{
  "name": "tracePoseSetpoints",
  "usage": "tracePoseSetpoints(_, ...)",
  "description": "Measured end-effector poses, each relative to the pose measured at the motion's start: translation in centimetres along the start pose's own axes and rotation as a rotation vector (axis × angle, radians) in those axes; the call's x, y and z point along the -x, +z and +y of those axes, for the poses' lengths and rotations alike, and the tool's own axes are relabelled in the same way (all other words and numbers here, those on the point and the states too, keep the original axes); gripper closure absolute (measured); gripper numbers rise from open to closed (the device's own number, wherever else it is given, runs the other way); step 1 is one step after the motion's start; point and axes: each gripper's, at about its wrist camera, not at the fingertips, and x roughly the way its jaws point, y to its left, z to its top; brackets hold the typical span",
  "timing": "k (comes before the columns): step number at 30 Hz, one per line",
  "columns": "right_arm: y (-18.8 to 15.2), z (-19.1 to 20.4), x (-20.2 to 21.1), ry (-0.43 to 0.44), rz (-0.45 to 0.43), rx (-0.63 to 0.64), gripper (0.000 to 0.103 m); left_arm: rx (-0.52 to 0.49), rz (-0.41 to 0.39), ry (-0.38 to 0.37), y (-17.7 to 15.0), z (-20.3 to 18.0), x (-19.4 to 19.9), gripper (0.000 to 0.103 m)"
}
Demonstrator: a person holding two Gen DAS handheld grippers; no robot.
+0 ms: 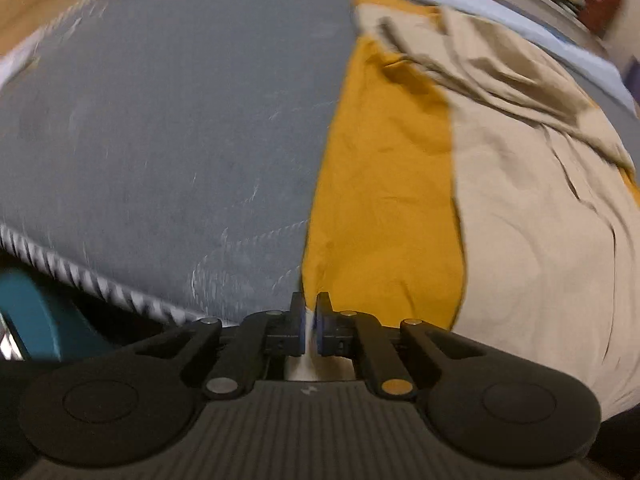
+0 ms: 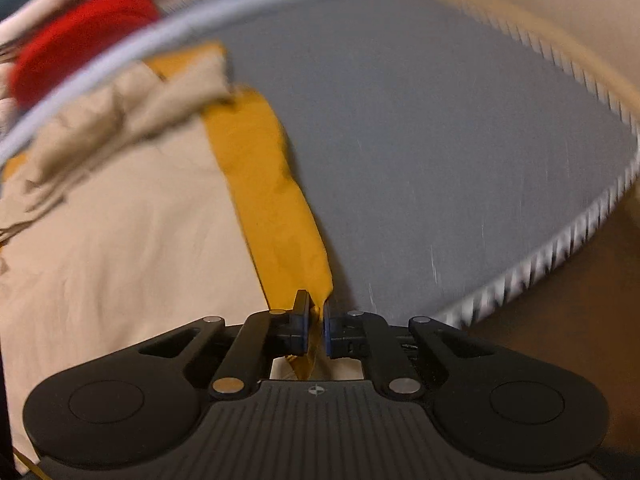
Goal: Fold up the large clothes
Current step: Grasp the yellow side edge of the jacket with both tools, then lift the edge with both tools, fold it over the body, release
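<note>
A large garment of mustard-yellow [image 1: 380,200] and beige cloth lies spread on a grey mat [image 1: 160,120]. In the left wrist view my left gripper [image 1: 310,312] is shut on the garment's near edge, with cloth pinched between the blue pads. In the right wrist view the same garment shows a mustard strip [image 2: 272,200] beside a wide beige panel [image 2: 120,240]. My right gripper [image 2: 316,312] is shut on the mustard strip's near end. Both views are blurred by motion.
The grey mat [image 2: 440,140] has a white fringed edge [image 2: 560,248] and lies on a wooden floor [image 2: 560,340]. A red cloth [image 2: 80,32] and other clothes lie beyond the mat's far edge. A teal object [image 1: 32,316] sits at the near left.
</note>
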Motion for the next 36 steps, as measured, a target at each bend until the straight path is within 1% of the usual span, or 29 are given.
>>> tracePoseSetpoints(2, -0.2, -0.3, -0.9, -0.021, 0.032, -0.019, 0.095, 0.031, 0.006, -0.010, 0.1, 0.3, -0.2, 0.094)
tracePoseSetpoints(3, -0.4, -0.1, -1.2, -0.032, 0.036, -0.006, 0.095, 0.038, 0.012, -0.017, 0.2, 0.4, -0.3, 0.089)
tracePoseSetpoints(4, -0.4, 0.1, -1.5, -0.044, 0.041, 0.010, 0.089, 0.048, 0.017, -0.024, 0.2, 0.5, -0.3, 0.082)
tracePoseSetpoints(6, -0.6, 0.5, -2.2, -0.076, 0.054, 0.035, 0.083, 0.058, 0.021, -0.023, 0.1, 0.6, -0.4, 0.073)
tracePoseSetpoints(7, -0.7, 0.6, -2.4, -0.086, 0.058, 0.038, 0.080, 0.052, 0.022, -0.018, 0.0, 0.6, -0.5, 0.073)
tracePoseSetpoints(10, -0.8, 0.8, -2.7, -0.105, 0.052, 0.059, 0.079, 0.000, 0.010, 0.000, 0.1, -0.1, -0.7, 0.072)
tracePoseSetpoints(11, -0.8, 0.9, -2.7, -0.108, 0.051, 0.069, 0.082, -0.011, 0.007, 0.005, 0.3, -0.3, -1.1, 0.072)
tracePoseSetpoints(12, -0.8, 1.0, -2.6, -0.109, 0.047, 0.081, 0.085, -0.022, 0.003, 0.009, 0.3, -0.4, -1.2, 0.074)
tracePoseSetpoints(13, -0.9, 1.1, -2.5, -0.102, 0.042, 0.091, 0.093, -0.030, -0.003, 0.008, 0.3, -0.5, -1.1, 0.086)
tracePoseSetpoints(15, -0.8, 1.3, -2.0, -0.086, 0.023, 0.106, 0.096, -0.041, -0.016, 0.006, 0.4, -0.6, -0.9, 0.097)
tracePoseSetpoints(16, -0.8, 1.4, -1.5, -0.080, 0.007, 0.107, 0.097, -0.044, -0.026, -0.001, 0.5, -0.7, -0.5, 0.098)
tracePoseSetpoints(20, -0.1, 2.0, 1.4, -0.017, -0.075, 0.109, 0.097, -0.070, -0.076, -0.036, 1.2, -1.1, 2.0, 0.099)
tracePoseSetpoints(22, 0.7, 2.4, 3.5, 0.042, -0.118, 0.111, 0.097, -0.085, -0.109, -0.084, 1.8, -1.2, 4.3, 0.100)
tracePoseSetpoints(24, 1.4, 2.6, 5.9, 0.104, -0.164, 0.111, 0.097, -0.117, -0.164, -0.137, 2.6, -1.2, 6.9, 0.100)
tracePoseSetpoints(26, 2.3, 2.5, 8.0, 0.145, -0.196, 0.112, 0.098, -0.136, -0.201, -0.182, 3.5, -0.9, 9.2, 0.101)
tracePoseSetpoints(29, 3.2, 1.9, 11.2, 0.222, -0.237, 0.093, 0.098, -0.133, -0.226, -0.255, 4.8, 0.2, 12.2, 0.101)
tracePoseSetpoints(33, 3.6, 0.1, 15.1, 0.322, -0.263, 0.060, 0.099, -0.125, -0.243, -0.346, 5.1, 1.8, 15.5, 0.102)
tracePoseSetpoints(36, 2.8, -1.4, 17.9, 0.366, -0.275, 0.066, 0.099, -0.129, -0.245, -0.378, 4.5, 3.3, 18.2, 0.102)
